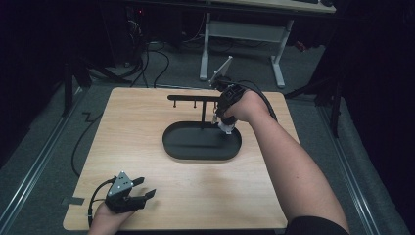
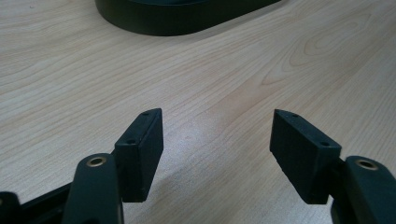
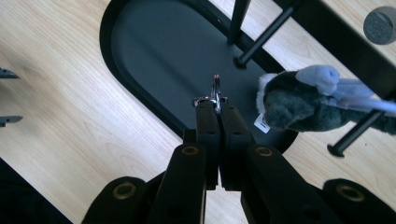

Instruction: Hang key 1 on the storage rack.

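My right gripper (image 3: pixel 217 105) is shut on a small metal key ring (image 3: pixel 215 91). A grey and white plush toy (image 3: pixel 299 100) hangs from the ring, just to the right of the jaws. In the high view the right gripper (image 1: pixel 218 117) hovers over the far right end of the black oval base (image 1: pixel 195 147), with the plush toy (image 1: pixel 226 127) below the hand. A black bar with short pegs (image 1: pixel 193 97) rises from the base on a post. My left gripper (image 1: pixel 146 187) rests at the table's near left, open, with nothing between its fingers (image 2: pixel 140 144).
The wooden table (image 1: pixel 137 127) carries the black stand at its middle. Its base edge (image 2: pixel 177 18) lies far ahead of the left gripper. Several pegs (image 3: pixel 266 37) stick out beside the plush toy. A white desk frame (image 1: pixel 244 34) and cables lie on the floor beyond the table.
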`<state>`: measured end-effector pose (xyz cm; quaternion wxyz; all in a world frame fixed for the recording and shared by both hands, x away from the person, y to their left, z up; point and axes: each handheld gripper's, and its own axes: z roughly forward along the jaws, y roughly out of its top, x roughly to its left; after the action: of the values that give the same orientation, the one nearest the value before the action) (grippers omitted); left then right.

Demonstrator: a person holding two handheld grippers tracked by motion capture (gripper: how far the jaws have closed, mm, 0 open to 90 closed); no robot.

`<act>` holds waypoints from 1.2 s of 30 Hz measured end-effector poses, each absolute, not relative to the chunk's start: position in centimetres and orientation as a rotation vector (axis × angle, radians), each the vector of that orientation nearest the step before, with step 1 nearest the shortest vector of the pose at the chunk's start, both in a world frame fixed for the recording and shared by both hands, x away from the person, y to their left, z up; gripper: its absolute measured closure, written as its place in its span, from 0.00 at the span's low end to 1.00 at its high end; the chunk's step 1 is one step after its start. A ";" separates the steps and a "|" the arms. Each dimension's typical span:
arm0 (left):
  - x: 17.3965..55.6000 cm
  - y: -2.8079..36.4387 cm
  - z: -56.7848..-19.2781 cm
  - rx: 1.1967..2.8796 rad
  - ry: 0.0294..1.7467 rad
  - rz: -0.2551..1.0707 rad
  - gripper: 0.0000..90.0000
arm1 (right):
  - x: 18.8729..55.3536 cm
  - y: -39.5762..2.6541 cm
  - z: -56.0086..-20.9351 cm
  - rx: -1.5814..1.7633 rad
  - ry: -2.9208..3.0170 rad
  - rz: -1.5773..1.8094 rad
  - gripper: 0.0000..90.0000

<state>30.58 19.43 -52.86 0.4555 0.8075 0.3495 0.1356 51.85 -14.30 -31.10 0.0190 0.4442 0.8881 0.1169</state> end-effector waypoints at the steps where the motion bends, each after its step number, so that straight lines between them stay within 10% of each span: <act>1: 30.6 19.5 -52.9 1.990 0.862 0.336 0.39 | 52.0 -14.3 -31.1 1.356 2.762 0.369 0.99; 36: 30.6 19.5 -52.9 1.996 0.856 0.326 0.39 | 53.4 -15.0 -32.3 1.478 2.662 0.404 0.90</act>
<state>30.60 19.46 -52.89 0.4553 0.8091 0.3471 0.1323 53.36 -15.04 -32.31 0.0351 0.4808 0.8662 0.1316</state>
